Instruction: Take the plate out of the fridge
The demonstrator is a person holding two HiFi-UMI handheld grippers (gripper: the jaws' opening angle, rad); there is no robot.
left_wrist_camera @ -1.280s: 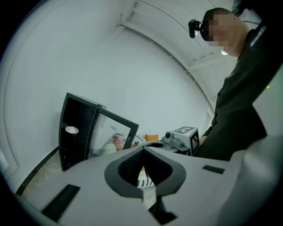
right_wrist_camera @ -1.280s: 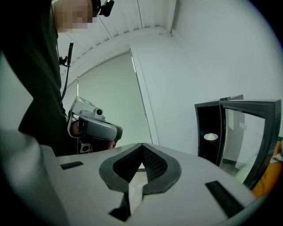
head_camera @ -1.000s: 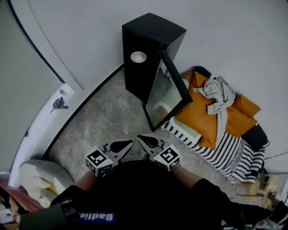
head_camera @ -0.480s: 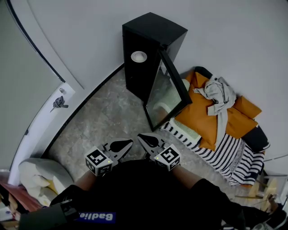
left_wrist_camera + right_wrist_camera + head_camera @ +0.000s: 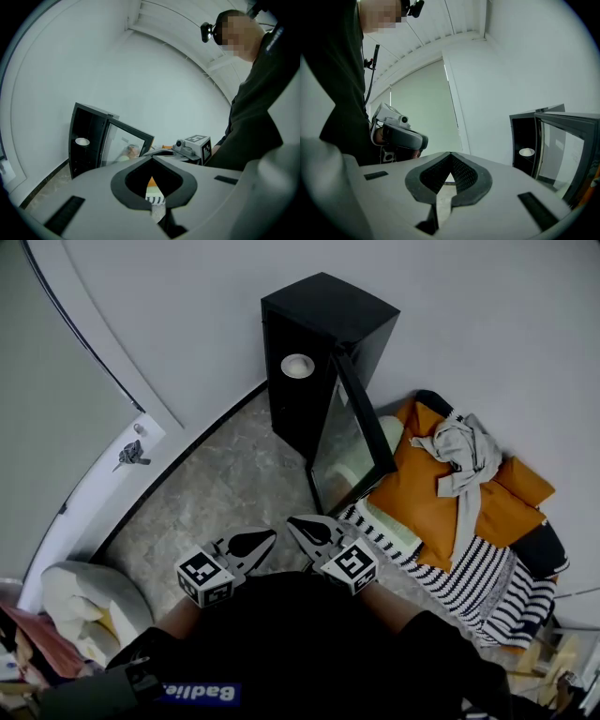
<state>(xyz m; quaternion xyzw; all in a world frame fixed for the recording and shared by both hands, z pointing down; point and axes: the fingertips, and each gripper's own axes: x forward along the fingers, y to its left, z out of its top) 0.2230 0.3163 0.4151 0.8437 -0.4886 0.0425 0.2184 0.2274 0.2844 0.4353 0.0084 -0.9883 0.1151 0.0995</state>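
So far only the fridge door stands open — the white plate sits inside, well ahead of my claws. My left claw and right claw are clenched, empty.

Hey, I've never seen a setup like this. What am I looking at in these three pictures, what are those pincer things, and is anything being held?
A person holds a hand tool in each hand, each with two jaws for gripping. The top-down picture comes from a camera on the person's head. The left gripper and the right gripper show low in it. The other two pictures come from a camera riding on each gripper, looking along its jaws. Both pairs of jaws are closed and hold nothing.

Ahead on the floor stands a small black fridge with its glass door open. A white plate sits on a shelf inside. Beside the fridge lie orange cushions, a striped blanket and a grey garment.
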